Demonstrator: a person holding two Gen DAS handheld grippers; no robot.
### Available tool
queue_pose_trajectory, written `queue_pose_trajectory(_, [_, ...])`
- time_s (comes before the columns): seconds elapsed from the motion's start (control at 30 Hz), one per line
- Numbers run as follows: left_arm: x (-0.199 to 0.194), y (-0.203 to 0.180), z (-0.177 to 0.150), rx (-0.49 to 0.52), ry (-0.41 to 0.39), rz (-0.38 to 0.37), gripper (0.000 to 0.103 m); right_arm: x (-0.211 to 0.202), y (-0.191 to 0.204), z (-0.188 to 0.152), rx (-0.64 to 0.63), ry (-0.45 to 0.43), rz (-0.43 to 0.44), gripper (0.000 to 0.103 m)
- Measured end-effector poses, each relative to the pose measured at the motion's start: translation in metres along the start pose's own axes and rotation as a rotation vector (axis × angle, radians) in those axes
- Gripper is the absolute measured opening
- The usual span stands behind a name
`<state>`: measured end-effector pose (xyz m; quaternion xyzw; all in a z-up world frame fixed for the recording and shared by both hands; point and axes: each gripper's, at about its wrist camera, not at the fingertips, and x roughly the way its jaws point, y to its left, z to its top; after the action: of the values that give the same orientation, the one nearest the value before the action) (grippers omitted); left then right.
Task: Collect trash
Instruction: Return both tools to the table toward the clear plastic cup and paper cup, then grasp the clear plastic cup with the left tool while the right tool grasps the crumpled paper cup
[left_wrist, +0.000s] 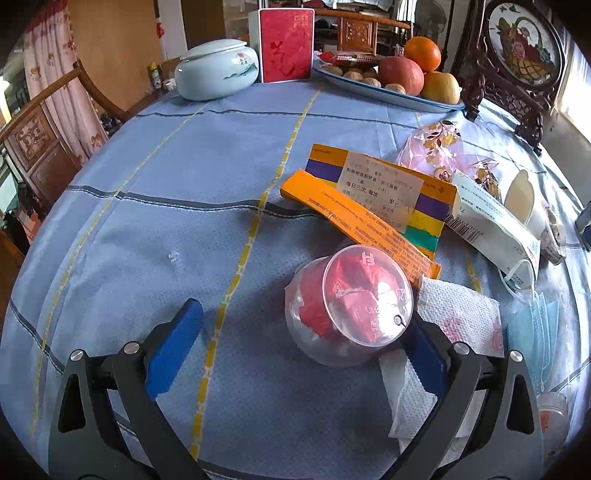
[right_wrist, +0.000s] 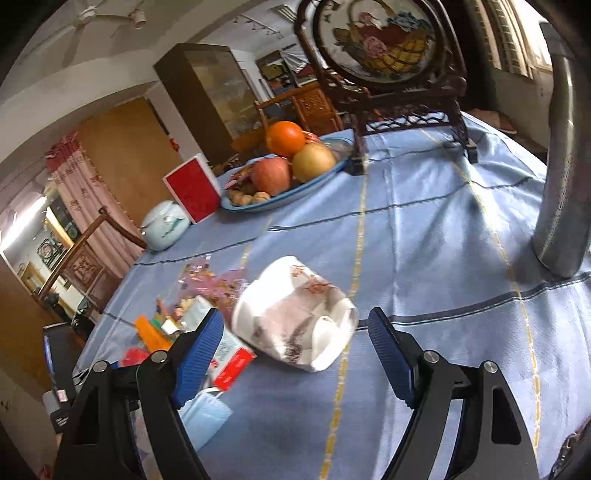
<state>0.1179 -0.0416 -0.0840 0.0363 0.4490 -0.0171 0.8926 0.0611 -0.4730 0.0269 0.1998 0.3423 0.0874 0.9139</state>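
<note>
Trash lies spread over the near part of the blue tablecloth (left_wrist: 155, 177), none of it picked up yet. Going left to right in the left wrist view: the left gripper (left_wrist: 299, 350) stands wide open and empty, its left pad over bare cloth. A clear plastic cup (left_wrist: 351, 302), tipped on its side with red wrappers inside, lies toward its right pad, though I cannot tell if they touch. Behind the cup is an orange medicine box (left_wrist: 369, 206), then a napkin (left_wrist: 461, 317) beside the cup, a white packet (left_wrist: 495, 229) and a blue face mask (left_wrist: 532, 328) at the right edge.

In the right wrist view the right gripper (right_wrist: 295, 354) is also wide open and holds nothing. A crushed paper cup (right_wrist: 295, 314) with a floral print lies on its side just ahead, between the lines of the two pads but not yet inside them.

My reading is that both hands are in the approach step, each lined up on a cup. Next, the left gripper needs to shift right so the plastic cup sits centred, then close gently, since thin plastic may buckle or roll. The right needs to push forward around the paper cup before closing. The fruit plate (right_wrist: 280, 203) and jar (right_wrist: 166, 229) at the back are not trash and should stay.
</note>
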Motion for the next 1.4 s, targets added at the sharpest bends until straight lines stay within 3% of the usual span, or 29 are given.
queue_pose_trajectory(0.37, [0.001,-0.001,0.000,-0.001,0.000,0.000,0.098,0.049,0.002,-0.007,-0.009,0.139,0.013,0.080])
queue_pose_trajectory(0.4, [0.000,-0.001,0.000,-0.001,0.000,-0.001,0.098,0.050,0.003,-0.007,-0.008,0.150,0.037,0.078])
queue_pose_trajectory(0.43, [0.001,-0.001,0.000,-0.001,0.000,-0.001,0.098,0.051,0.004,-0.008,-0.001,0.169,0.086,0.067])
queue_pose_trajectory(0.5, [0.000,-0.001,0.000,-0.001,0.000,-0.001,0.098,0.041,0.007,-0.007,0.042,0.197,0.251,0.056])
queue_pose_trajectory(0.57, [0.001,-0.001,0.000,-0.001,0.000,-0.001,0.098,0.022,0.009,-0.004,0.070,0.184,0.375,0.056])
queue_pose_trajectory(0.6, [0.001,-0.001,0.000,-0.001,0.000,-0.001,0.098,0.012,0.011,-0.002,0.055,0.156,0.394,0.056])
queue_pose_trajectory(0.7, [0.001,-0.001,0.000,-0.001,0.000,-0.001,0.098,0.001,0.012,0.005,-0.019,0.044,0.206,0.069])
queue_pose_trajectory(0.83, [0.001,-0.001,0.000,-0.001,0.001,-0.001,0.098,0.020,0.007,0.007,-0.052,0.033,0.038,0.071])
queue_pose_trajectory(1.07, [0.001,-0.001,0.000,-0.001,0.001,-0.001,0.098,0.059,-0.002,0.010,-0.028,0.090,0.028,0.081])
queue_pose_trajectory(1.23, [0.001,-0.001,0.001,-0.001,0.001,-0.001,0.098,0.065,0.021,0.002,-0.132,0.135,0.053,0.092])
queue_pose_trajectory(1.33, [0.001,-0.001,0.001,-0.001,0.001,-0.001,0.098,0.068,0.039,-0.005,-0.236,0.159,-0.011,0.091])
queue_pose_trajectory(1.4, [0.001,-0.001,0.001,-0.001,0.000,-0.001,0.098,0.069,0.038,-0.004,-0.235,0.156,-0.028,0.084])
